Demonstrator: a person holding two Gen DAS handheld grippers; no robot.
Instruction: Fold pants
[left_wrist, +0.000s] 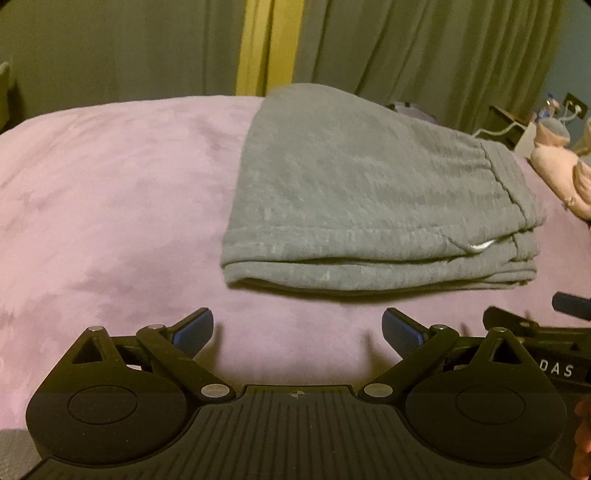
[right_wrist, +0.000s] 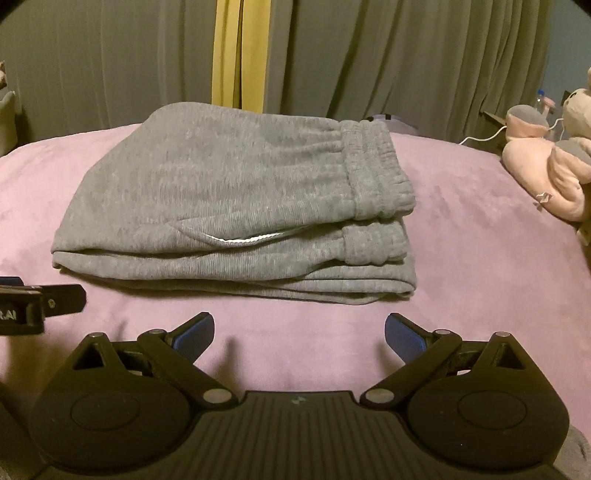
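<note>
Grey pants (right_wrist: 229, 206) folded on pink blanket (right_wrist: 480, 258); left gripper (left_wrist: 297, 330), right gripper (right_wrist: 299, 334) both spread, empty.

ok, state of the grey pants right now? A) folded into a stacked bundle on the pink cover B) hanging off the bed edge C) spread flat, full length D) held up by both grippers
A: the grey pants lie in stacked layers on the pink cover, waistband on top, with the left gripper and right gripper both open and clear of them.
</note>
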